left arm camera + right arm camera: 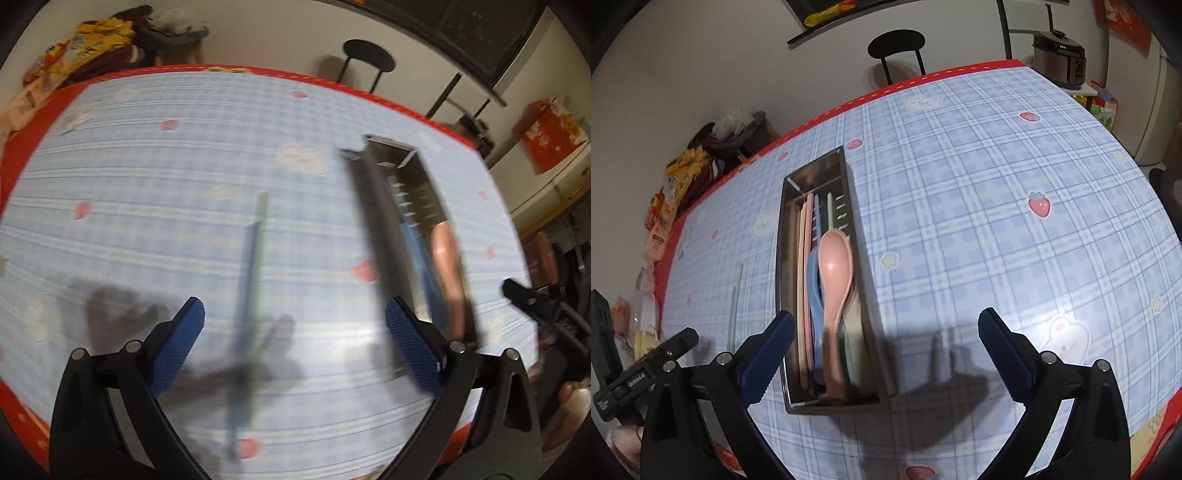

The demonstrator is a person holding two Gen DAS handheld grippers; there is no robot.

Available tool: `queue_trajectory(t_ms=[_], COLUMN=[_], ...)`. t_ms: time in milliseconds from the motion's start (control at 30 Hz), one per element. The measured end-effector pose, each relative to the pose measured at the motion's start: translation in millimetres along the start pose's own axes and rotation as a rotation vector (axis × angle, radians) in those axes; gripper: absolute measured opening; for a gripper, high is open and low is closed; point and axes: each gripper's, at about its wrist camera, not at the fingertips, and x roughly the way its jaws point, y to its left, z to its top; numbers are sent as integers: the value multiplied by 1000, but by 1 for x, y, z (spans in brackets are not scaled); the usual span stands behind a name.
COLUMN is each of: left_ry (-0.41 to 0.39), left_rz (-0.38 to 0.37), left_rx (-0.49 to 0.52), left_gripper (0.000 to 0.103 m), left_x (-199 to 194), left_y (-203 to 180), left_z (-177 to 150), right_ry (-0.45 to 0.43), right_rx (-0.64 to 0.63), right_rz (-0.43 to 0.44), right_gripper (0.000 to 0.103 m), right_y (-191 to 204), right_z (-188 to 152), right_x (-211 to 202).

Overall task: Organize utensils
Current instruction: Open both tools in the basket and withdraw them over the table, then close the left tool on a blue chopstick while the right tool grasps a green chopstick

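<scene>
A metal utensil tray [786,280] stands on the blue checked tablecloth [997,221]. In it lie a pink spoon [833,280], a blue spoon [813,295] and pale chopsticks [804,266]. My right gripper [886,321] hangs open over the tray's near end, with nothing between its fingers. The left wrist view is blurred. There, a blue and a green chopstick [253,314] lie loose on the cloth, left of the tray [373,221]. My left gripper [294,310] is open above them and apart from them. The green chopstick [735,291] also shows in the right wrist view.
A black stool [897,40] stands beyond the table's far red edge. Snack bags [683,177] are piled off the left side. A rice cooker [1060,59] sits at the far right. A red box [550,133] stands right of the table.
</scene>
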Motion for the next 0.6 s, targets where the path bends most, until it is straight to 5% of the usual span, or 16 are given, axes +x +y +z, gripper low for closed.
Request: queue_trajectory(t_ms=[600], left_ry=[35], left_rz=[44], left_rx=[-49], left_gripper=[97], left_x=[-10], left_y=[100], left_z=[-47], right_ry=[57], right_rx=[-302], right_rz=[29], right_gripper=[97], right_y=[141], right_z=[-57], right_x=[18])
